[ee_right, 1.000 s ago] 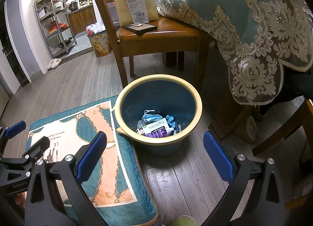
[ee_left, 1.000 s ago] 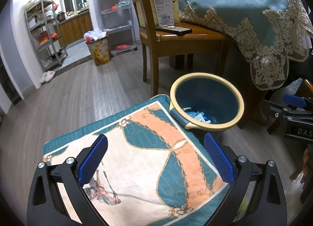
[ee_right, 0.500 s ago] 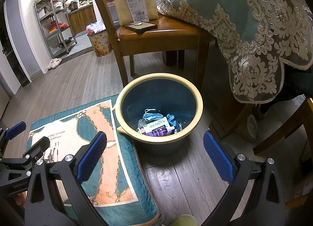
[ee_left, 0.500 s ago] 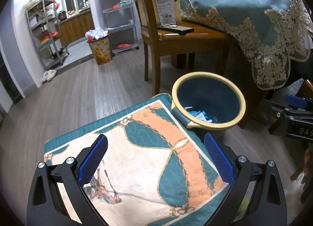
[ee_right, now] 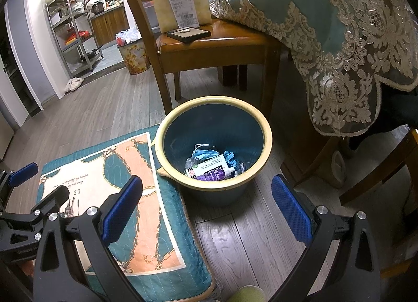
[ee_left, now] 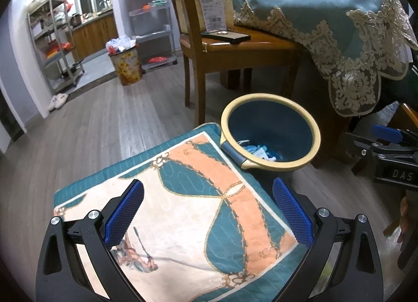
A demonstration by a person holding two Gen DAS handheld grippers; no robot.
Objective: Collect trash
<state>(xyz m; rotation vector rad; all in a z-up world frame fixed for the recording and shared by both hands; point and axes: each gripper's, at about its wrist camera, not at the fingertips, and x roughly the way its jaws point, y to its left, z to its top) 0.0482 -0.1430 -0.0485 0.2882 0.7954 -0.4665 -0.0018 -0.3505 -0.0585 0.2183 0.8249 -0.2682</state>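
Observation:
A blue trash bin with a yellow rim (ee_right: 266, 129) stands on the wood floor; it also shows in the left wrist view (ee_left: 317, 140). Inside lie a blue face mask (ee_right: 203, 154), a white tube (ee_right: 209, 167), a purple bottle (ee_right: 213, 175) and crumpled blue trash. My right gripper (ee_right: 206, 208) is open and empty, just in front of the bin. My left gripper (ee_left: 207, 210) is open and empty above a patterned teal and orange cushion (ee_left: 183, 197), left of the bin.
A wooden chair (ee_right: 214, 43) with a paper bag and a phone stands behind the bin. A table with a teal lace cloth (ee_right: 339, 14) hangs over the right. A second full trash can (ee_left: 126, 66) and metal shelves are far left.
Both grippers have drifted slightly back and up; the bin sits a little farther off in both views. Both stay open and empty.

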